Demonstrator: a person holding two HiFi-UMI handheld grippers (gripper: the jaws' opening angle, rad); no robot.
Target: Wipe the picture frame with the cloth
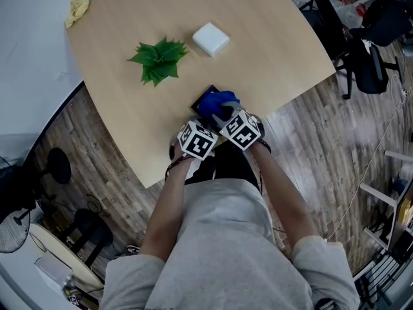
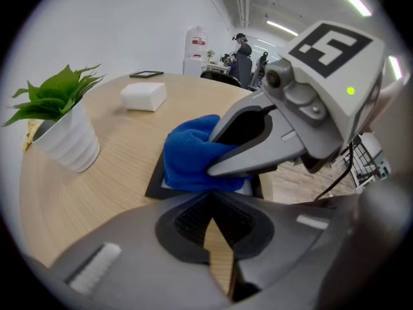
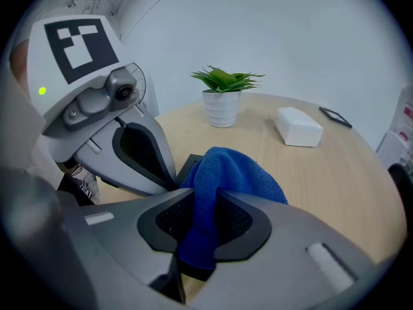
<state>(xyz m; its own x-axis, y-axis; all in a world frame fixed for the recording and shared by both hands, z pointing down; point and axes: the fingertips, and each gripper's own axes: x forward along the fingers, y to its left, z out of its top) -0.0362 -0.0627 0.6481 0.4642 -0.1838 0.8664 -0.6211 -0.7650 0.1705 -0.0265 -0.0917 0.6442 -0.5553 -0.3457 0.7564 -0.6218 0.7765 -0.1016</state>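
The wiping looks under way but not finished. The right gripper (image 3: 203,218) has its jaws clamped on a fold of the blue microfibre cloth (image 3: 232,170), and the bunched cloth rests on top of the flat black rectangular picture frame (image 2: 157,181). The frame lies face up on the pale wood-grain table (image 1: 258,37), near the edge closest to the person. The cloth covers most of the frame, so only the dark border and a sliver of the pale inner face show. I cannot judge how much has been cleaned; the uncovered border probably remains to be wiped.

The left gripper (image 2: 210,202) sits just beside the frame with its jaws closed together on nothing, only table wood showing behind them. It is not steadying the frame.

The cloth is soft, nubbly and heaped into a loose dome, while the frame is thin, rigid and matt. Further back stand a green leafy plant in a ribbed white pot (image 2: 68,141), a white rectangular box (image 1: 211,39) and a crumpled yellow rag (image 1: 77,10).
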